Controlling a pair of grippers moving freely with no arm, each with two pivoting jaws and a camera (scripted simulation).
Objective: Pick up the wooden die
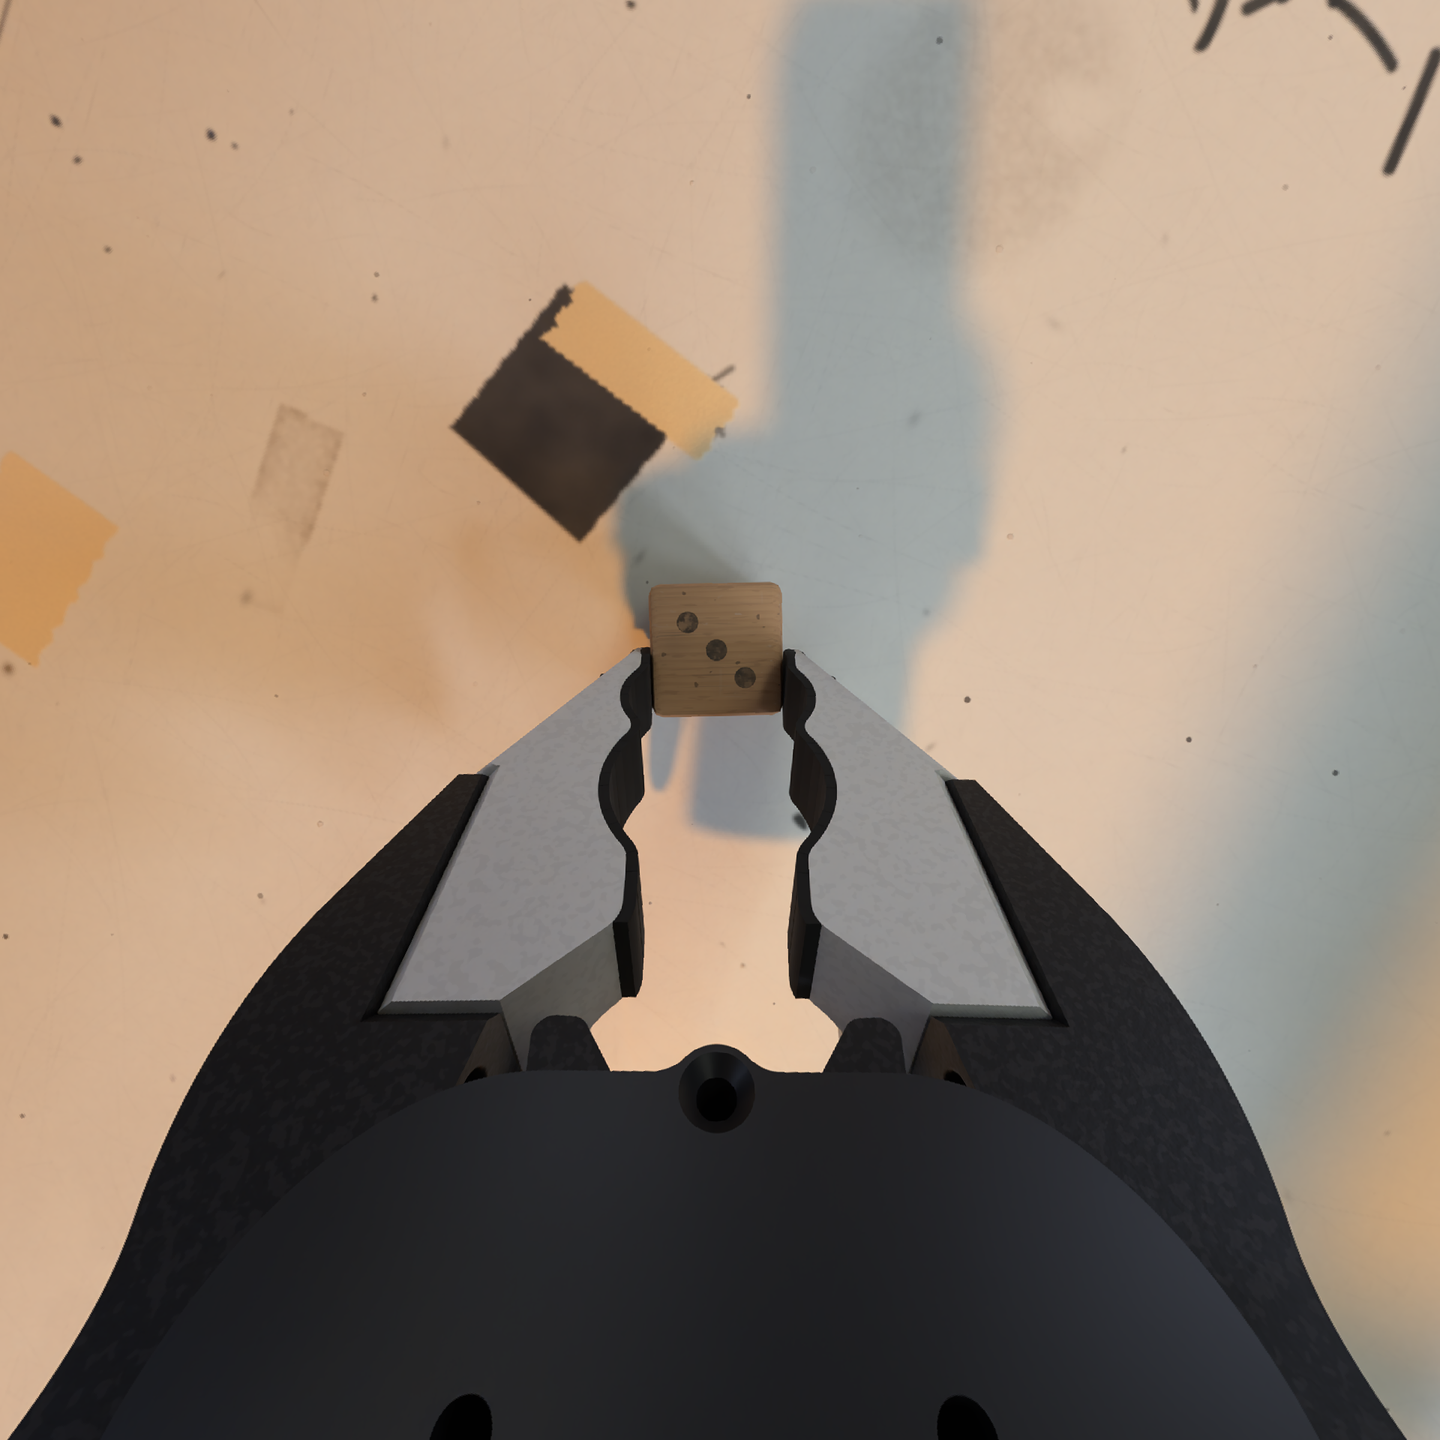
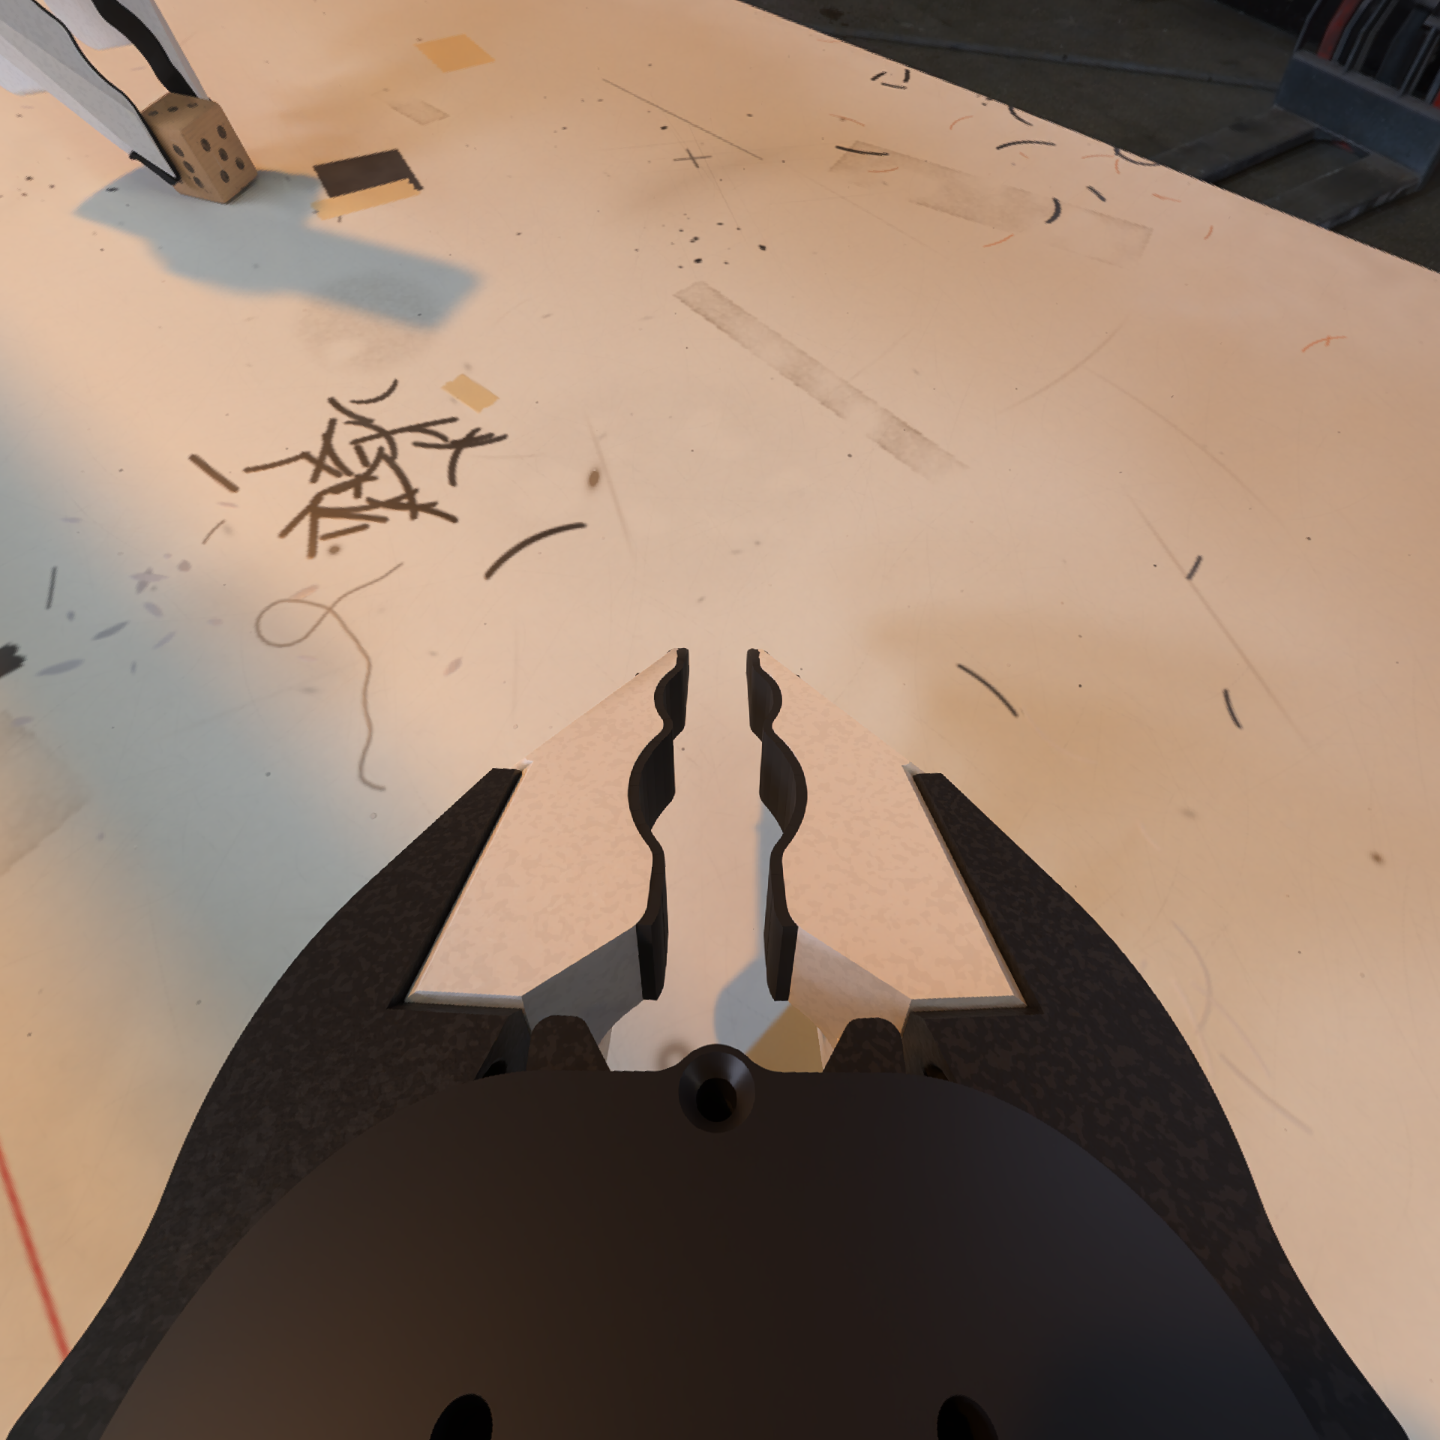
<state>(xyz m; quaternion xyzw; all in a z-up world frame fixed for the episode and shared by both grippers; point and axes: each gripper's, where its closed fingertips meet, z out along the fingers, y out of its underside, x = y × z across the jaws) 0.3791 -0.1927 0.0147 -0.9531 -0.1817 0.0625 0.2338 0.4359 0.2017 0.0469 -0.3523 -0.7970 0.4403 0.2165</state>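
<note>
The wooden die (image 1: 715,648) has dark pips and sits between the fingertips of my left gripper (image 1: 717,676), which is shut on its two sides, pointing down at the table. In the right wrist view the die (image 2: 204,156) shows far off at the top left, held by the left gripper's fingers (image 2: 93,101), at or just above the table; I cannot tell which. My right gripper (image 2: 717,658) is empty, with a narrow gap between its fingers, low over the table and well apart from the die.
The peach tabletop (image 2: 857,545) bears pen scribbles (image 2: 366,467), a dark patch with tan tape (image 2: 366,175) next to the die, and more tape pieces (image 1: 47,553). The table's far edge runs along the upper right, with dark equipment (image 2: 1364,86) beyond it.
</note>
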